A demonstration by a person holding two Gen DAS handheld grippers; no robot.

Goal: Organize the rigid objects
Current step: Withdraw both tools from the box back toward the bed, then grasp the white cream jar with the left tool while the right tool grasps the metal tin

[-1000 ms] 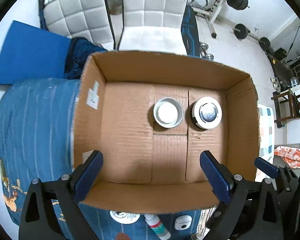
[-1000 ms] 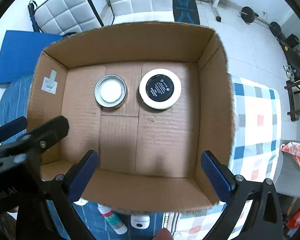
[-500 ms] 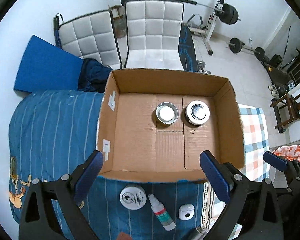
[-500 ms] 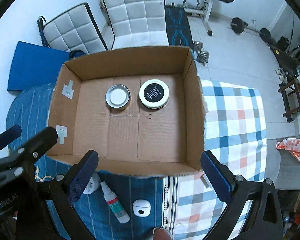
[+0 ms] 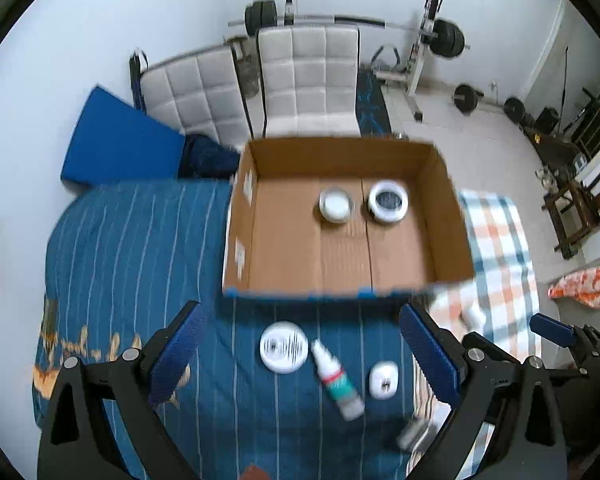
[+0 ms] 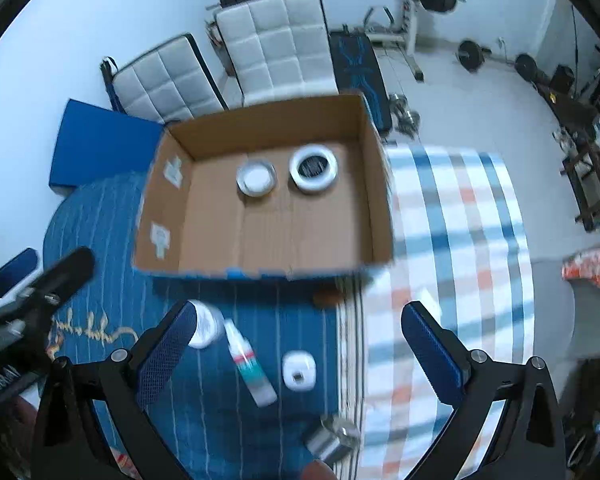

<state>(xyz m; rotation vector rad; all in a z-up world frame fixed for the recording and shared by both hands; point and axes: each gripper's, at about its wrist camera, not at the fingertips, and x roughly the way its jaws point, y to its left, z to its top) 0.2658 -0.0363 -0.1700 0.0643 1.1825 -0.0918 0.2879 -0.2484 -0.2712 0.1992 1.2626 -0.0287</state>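
- The left gripper [image 5: 300,354] is held above a blue striped bedspread [image 5: 140,264], its fingers [image 5: 178,354] spread wide apart with nothing between them.
- A cardboard box [image 5: 240,216] is seen at 12 o'clock from the left gripper, open at the top.
- Inside the box, toward its far wall, a silver tin [image 5: 337,210] is placed just to the left of a white jar with a dark lid [image 5: 388,202].
- On the bedspread, in front of the box, three things are laid in a row: a round white tin [image 5: 284,346], a spray bottle [image 5: 337,379] lying on its side, and a small white case [image 5: 383,380].
- A metal can [image 6: 332,440] is seen at 6 o'clock in the right wrist view, blurred.
- The right gripper [image 6: 300,354] is held over the seam where the bedspread meets a plaid cloth [image 6: 452,248], its fingers [image 6: 432,358] wide apart and empty.
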